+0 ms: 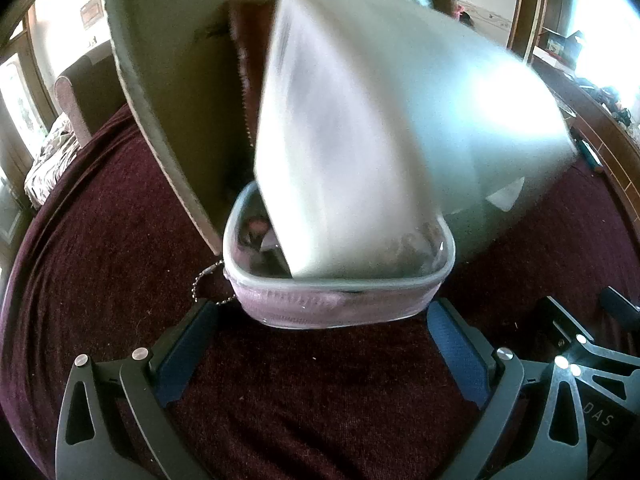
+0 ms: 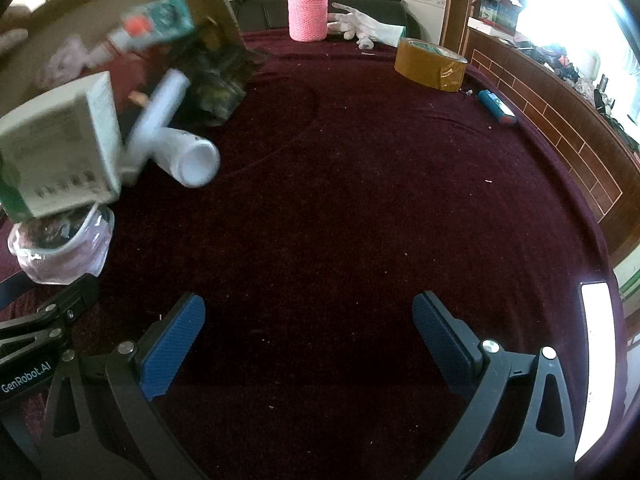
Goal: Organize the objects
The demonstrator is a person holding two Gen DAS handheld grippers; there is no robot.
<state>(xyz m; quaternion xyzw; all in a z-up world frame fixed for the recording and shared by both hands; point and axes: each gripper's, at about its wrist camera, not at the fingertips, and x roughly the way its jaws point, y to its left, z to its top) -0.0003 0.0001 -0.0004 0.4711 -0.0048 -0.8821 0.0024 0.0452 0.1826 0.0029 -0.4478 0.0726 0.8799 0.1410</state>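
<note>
On the far left, a blurry white box (image 2: 60,152) is tipping over a clear pouch (image 1: 340,280) on the dark red cloth (image 2: 360,200). The left gripper (image 1: 324,348) is gaping wide, holding nothing, just near the pouch. The right gripper (image 2: 308,336) is gaping wide over bare cloth. A tape roll (image 2: 430,64) is sitting far right.

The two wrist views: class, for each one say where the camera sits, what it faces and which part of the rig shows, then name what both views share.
Left wrist: on the left claw, angled down at a clear pouch with a white box tipped over it; its own open blue fingers show.
Right wrist: on the right claw, angled down across the maroon cloth toward a tape roll and pink-sleeved bottle; its open fingers show.
Shared: pouch, box, cloth.
</note>
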